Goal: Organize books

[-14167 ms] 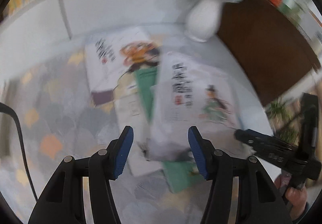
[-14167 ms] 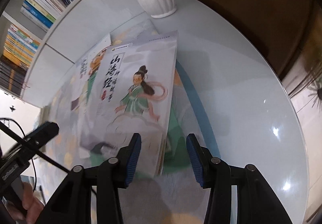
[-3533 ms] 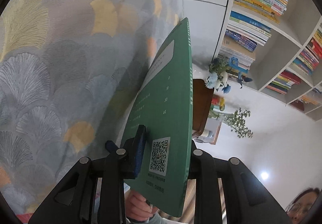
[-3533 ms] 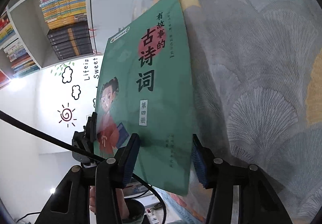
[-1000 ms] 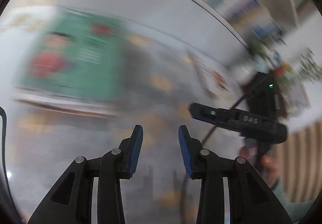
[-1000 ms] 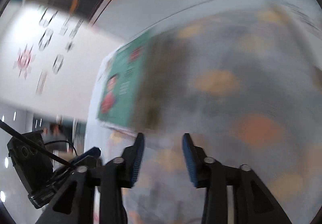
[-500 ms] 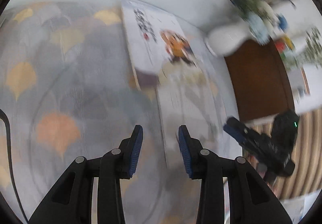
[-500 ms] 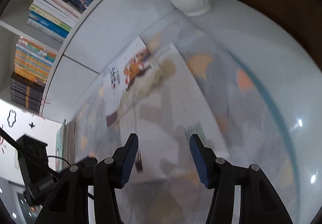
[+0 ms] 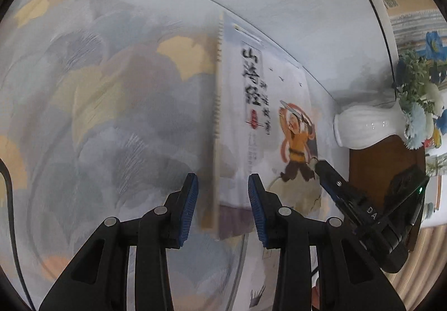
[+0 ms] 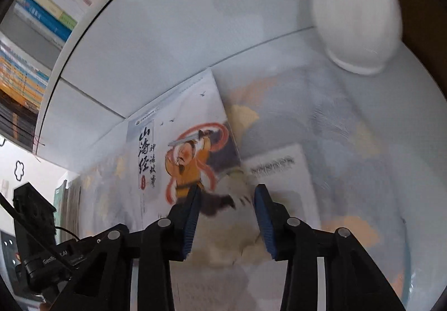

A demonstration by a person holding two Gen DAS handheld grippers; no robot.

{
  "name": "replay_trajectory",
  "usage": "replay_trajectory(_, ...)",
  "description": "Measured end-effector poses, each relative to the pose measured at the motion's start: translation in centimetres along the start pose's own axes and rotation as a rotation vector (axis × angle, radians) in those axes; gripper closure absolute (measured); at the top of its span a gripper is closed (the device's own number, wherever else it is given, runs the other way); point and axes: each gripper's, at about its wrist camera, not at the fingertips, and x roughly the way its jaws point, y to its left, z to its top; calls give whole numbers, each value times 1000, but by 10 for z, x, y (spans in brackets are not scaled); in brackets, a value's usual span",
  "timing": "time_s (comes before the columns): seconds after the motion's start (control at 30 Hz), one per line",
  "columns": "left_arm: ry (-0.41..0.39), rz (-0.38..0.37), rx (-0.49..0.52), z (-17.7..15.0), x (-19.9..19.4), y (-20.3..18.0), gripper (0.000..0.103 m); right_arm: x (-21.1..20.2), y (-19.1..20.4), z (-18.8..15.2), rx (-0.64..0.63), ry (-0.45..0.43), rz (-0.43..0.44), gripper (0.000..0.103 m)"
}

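Book [image 9: 251, 126]: flat on the desk [image 9: 97, 115], just beside the vase [image 9: 366, 126].
Left tool [image 9: 223, 205]: tips apart, above the book's near left edge, holding nothing.
Right tool [image 10: 226, 216]: closing over the book's picture, not pinching it.

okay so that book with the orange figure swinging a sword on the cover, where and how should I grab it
Probably at its near bottom edge. The book lies flat on the tablecloth, and that edge faces both grippers, so slide one finger under it. The left gripper straddles the spine corner; the right gripper, jaws closing, frames the cover's lower edge, pressing nothing.
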Motion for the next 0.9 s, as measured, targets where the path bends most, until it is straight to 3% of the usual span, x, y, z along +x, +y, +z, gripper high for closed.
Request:
replay_trajectory(0.17, 12, 32, 128, -6, -8, -5, 67, 8, 29, -8, -117, 19, -61, 63)
replay_trajectory(0.33, 21, 40, 206, -56, -52, 21, 67, -8, 60, -53, -210, 61, -85, 63)
replay_trajectory(0.43, 38, 32, 187, -100, -88, 55, 67, -34, 83, -109, -230, 102, -19, 63)
replay_trajectory(0.63, 70, -9, 55, -189, -143, 130, 67, -69, 124, -232, -308, 199, 42, 62)
replay_trajectory(0.8, 120, -49, -22, -236, -143, 157, 68, -69, 133, -307, -363, 308, 50, 63)
replay_trajectory(0.9, 120, -46, -25, -252, -150, 170, 68, -81, 134, -323, -380, 287, 43, 64)
